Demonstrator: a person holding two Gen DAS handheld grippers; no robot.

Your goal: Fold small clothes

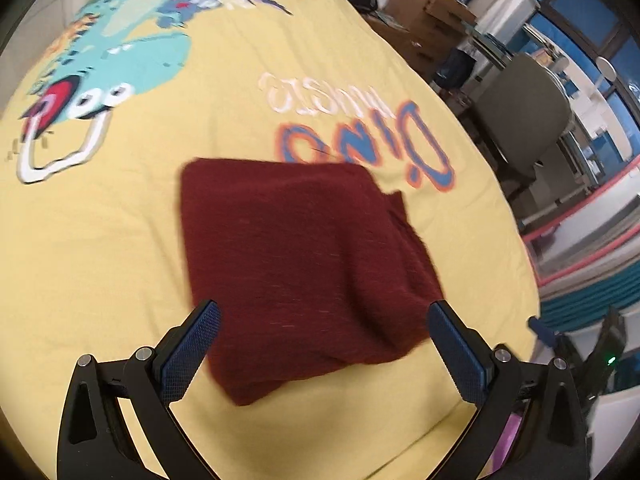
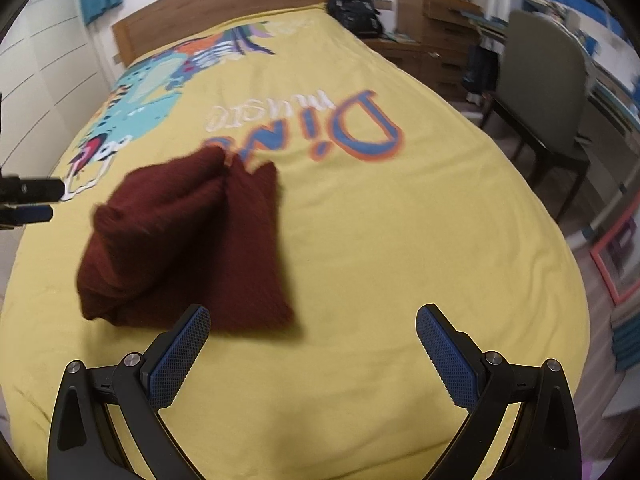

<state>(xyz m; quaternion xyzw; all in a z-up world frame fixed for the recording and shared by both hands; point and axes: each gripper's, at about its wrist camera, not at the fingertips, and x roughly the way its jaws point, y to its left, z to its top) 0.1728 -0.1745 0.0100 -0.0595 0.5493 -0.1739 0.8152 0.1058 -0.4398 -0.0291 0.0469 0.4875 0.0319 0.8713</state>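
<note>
A dark red knitted garment (image 1: 296, 264) lies folded into a rough square on the yellow bedspread (image 1: 120, 260). My left gripper (image 1: 324, 312) is open and empty, hovering over the garment's near edge, one finger at each side. In the right wrist view the garment (image 2: 192, 240) is a folded bundle, left of centre. My right gripper (image 2: 312, 316) is open and empty, above bare bedspread (image 2: 400, 220), to the right of the garment's near corner. The left gripper's tip (image 2: 28, 200) shows at the far left edge there.
The bedspread has a dinosaur print (image 2: 140, 92) and "Dino" lettering (image 2: 320, 128). A wooden headboard (image 2: 224, 4) is at the far end. A grey chair (image 2: 544, 92), a desk with drawers (image 2: 432, 28) and a black backpack (image 2: 354, 8) stand right of the bed.
</note>
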